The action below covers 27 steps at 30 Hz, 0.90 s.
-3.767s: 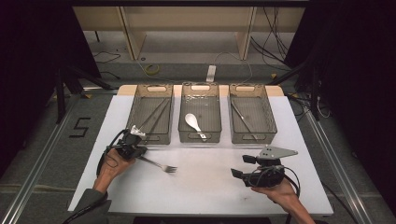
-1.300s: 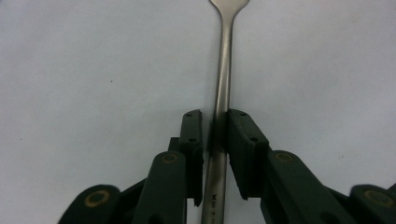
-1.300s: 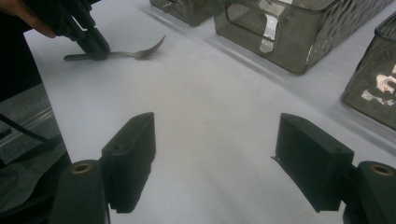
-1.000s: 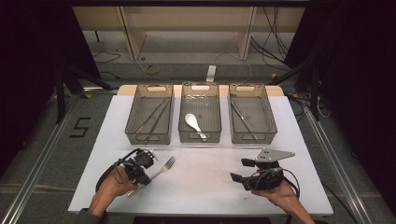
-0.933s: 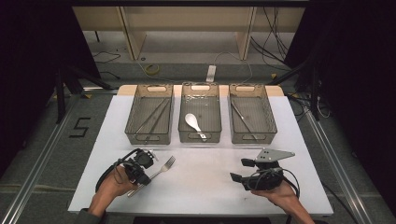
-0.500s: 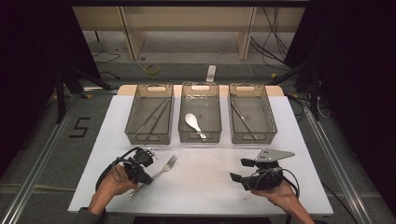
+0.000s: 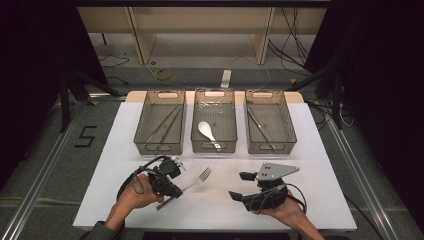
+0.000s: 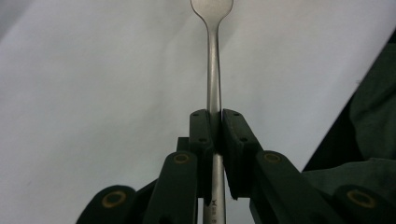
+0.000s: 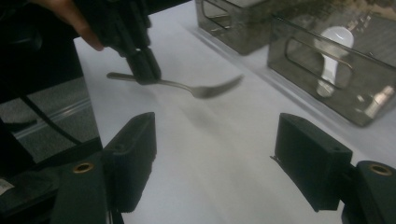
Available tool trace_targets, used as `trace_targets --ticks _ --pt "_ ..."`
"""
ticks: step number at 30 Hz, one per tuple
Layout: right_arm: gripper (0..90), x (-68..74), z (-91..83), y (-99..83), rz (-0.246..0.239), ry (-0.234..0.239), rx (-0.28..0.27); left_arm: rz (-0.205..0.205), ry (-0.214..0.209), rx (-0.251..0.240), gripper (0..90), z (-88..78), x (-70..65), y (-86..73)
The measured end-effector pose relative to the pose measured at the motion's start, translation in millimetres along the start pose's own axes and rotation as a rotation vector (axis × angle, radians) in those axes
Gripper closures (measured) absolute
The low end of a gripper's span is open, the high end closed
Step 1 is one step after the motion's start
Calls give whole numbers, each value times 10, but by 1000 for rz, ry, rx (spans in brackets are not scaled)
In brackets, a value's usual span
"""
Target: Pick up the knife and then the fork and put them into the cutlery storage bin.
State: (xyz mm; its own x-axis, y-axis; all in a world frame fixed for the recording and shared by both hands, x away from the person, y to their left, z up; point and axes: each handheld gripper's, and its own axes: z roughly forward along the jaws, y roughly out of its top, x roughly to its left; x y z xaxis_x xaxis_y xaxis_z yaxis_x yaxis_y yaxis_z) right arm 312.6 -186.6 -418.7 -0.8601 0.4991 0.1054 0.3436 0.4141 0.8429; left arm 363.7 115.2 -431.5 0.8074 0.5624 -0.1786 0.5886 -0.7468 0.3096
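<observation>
holding a metal fork (image 7: 194,181) by its handle, our left gripper (image 7: 167,184) has its jaws pinched tight on the stem, as the left gripper view shows, with the fork (image 8: 214,70) running straight out ahead and its head past the jaw tips. the fork sits just above the white bench (image 7: 215,210), in front of the middle bin (image 7: 214,146), tines pointing toward that bin. our right gripper (image 7: 240,186) rests further right of the fork, its jaws spread wide with nothing between them, aimed across at the fork (image 9: 187,86). the middle bin carries a white spoon (image 7: 206,131). the left bin (image 7: 161,145) beside it and the right bin (image 7: 270,145) each carry long thin utensils we cannot identify.
</observation>
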Motion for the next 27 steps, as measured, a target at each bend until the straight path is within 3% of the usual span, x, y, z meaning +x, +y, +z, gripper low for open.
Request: trace_targets --ticks 9,16,27 --pt "301 195 257 58 -169 -10 66 87 -59 15 823 70 -219 243" --pt "325 334 421 75 -293 -2 110 145 -75 36 823 111 -355 377" --pt "415 369 547 10 -401 -45 184 206 -95 28 823 20 -519 523"
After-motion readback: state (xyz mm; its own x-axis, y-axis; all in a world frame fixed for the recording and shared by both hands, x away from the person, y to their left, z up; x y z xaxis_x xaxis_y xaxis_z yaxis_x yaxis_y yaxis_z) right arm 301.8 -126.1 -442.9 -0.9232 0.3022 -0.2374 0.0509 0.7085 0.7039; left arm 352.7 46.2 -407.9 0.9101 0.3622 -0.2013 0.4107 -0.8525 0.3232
